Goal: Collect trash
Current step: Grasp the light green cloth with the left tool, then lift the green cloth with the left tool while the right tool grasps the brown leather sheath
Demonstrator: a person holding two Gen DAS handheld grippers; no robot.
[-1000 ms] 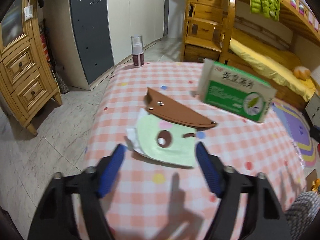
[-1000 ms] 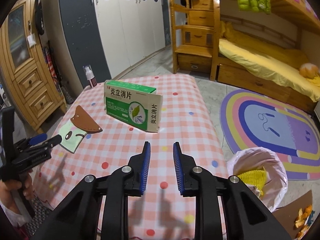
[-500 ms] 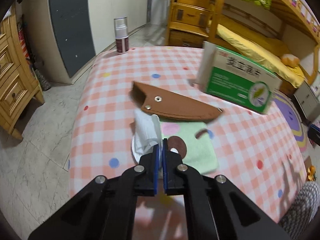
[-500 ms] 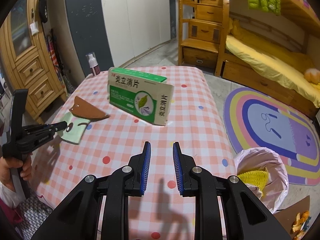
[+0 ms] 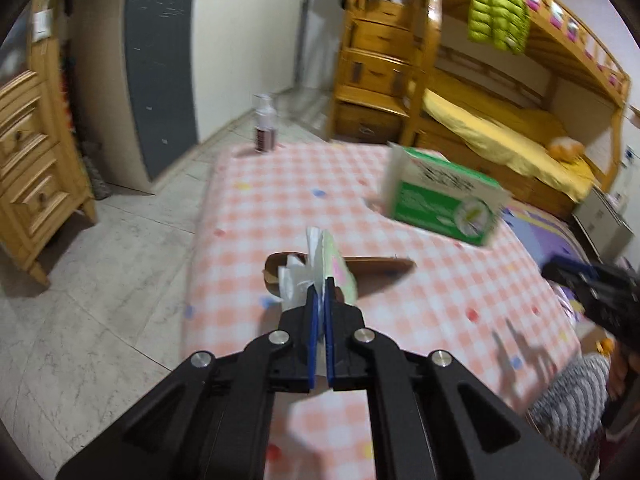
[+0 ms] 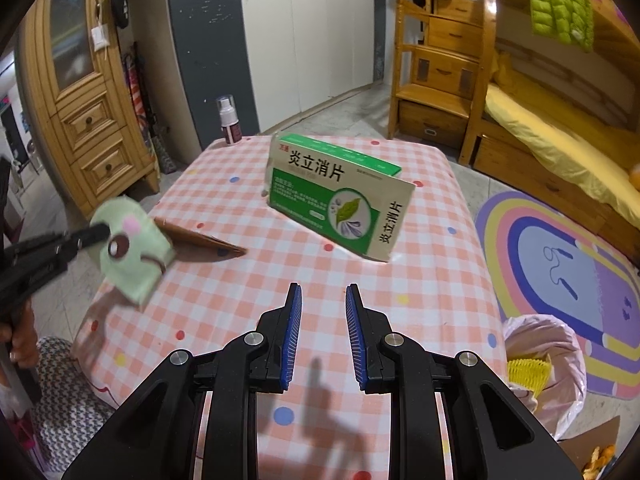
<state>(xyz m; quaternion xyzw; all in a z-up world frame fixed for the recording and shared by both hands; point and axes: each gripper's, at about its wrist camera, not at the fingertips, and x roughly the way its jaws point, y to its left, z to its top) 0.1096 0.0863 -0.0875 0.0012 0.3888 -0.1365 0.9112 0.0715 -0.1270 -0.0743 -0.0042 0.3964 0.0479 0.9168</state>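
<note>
Left gripper clamps the pale-green printed tissue packet above the pink checked tablecloth; right gripper hovers, jaws apart, empty.

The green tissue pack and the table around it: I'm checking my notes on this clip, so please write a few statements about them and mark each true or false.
1. The left gripper is shut on the green tissue pack. True.
2. The pack lies flat on the table. False: it hangs lifted in the gripper.
3. The right gripper holds the medicine box. False: its jaws stand apart with nothing between them; the box stands on the table.
4. The brown sheath lies on the table. True.
5. The spray bottle stands at the table's far edge. True.
</note>
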